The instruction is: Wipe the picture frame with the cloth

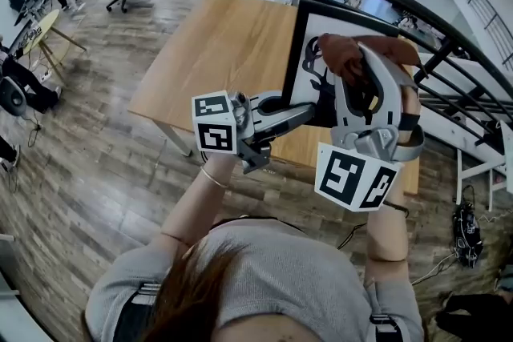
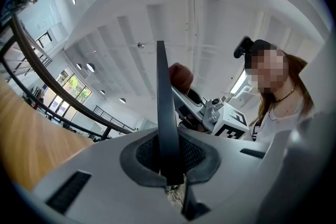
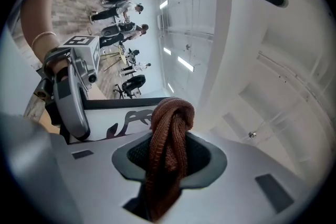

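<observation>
The picture frame (image 1: 333,24) is a thin, flat rectangle with a narrow black border around a smooth white sheet printed with a curling black figure. It is held up over the right part of the counter (image 1: 216,52), a pale wooden slab with straight grain and square corners. Whether its lower edge rests on the wood cannot be told.

The left tongs (image 1: 309,110) are nearly closed, pinching the frame's near left edge. In the left gripper view that edge (image 2: 164,107) rises as a dark blade from between the ribbed black pads (image 2: 194,152).

The right tongs (image 1: 357,64) clamp the cloth (image 1: 345,56), a rust-brown, coarsely knitted fabric bunched into a thick, rounded fold (image 3: 168,144) that bulges above the pads. The cloth lies against or just before the white face of the frame (image 3: 126,118); contact is not clear.

Grey-brown planks cover the floor (image 1: 96,172).
</observation>
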The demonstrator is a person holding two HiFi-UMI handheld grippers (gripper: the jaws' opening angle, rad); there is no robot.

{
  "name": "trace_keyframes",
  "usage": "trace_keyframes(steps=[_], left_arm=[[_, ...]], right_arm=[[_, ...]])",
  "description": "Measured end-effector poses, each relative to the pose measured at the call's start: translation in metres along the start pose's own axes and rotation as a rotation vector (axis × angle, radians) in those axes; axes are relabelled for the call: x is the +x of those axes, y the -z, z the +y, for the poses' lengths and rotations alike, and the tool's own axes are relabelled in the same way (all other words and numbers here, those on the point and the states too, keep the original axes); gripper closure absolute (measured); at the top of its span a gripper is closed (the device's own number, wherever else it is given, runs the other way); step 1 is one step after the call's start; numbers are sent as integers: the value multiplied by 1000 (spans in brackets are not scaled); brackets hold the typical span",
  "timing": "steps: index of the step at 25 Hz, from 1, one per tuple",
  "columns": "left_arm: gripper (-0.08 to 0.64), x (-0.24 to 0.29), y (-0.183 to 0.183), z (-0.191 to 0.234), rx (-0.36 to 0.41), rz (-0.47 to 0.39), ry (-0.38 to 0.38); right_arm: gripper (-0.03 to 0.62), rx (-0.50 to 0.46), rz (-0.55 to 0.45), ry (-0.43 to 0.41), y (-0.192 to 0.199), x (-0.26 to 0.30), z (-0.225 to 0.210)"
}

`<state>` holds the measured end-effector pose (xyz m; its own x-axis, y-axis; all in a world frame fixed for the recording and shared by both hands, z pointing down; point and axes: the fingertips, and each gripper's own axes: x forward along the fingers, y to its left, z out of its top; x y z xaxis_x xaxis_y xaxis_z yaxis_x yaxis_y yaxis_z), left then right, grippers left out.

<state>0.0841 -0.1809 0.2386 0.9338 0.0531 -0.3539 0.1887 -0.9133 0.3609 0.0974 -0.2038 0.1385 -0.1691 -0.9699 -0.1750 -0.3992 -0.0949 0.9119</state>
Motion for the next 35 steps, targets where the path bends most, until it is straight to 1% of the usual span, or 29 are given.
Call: trace_keyframes(steps=[6, 12, 15, 19, 26, 30, 35], left_arm=[[532, 0, -2, 0, 8, -12, -6], [532, 2, 2, 2, 19, -16, -20], [532, 2, 3, 2, 9, -21, -22], [532, 1, -1, 2, -20, -54, -4], [532, 3, -2, -1, -12, -51, -12], [532, 3, -5, -5, -1, -62, 3], [532, 3, -6, -7, -14, -80, 18]], right_arm=[[459, 53, 1, -24, 1, -8, 11], [459, 106, -2, -45, 10, -18, 26], [459, 124, 10, -61, 13, -22, 30], [459, 134, 25, -89, 17, -29, 39], [459, 156, 38, -136, 23, -42, 55], [459, 164, 39, -151, 23, -51, 64], [459, 176, 53, -178, 25, -62, 77]])
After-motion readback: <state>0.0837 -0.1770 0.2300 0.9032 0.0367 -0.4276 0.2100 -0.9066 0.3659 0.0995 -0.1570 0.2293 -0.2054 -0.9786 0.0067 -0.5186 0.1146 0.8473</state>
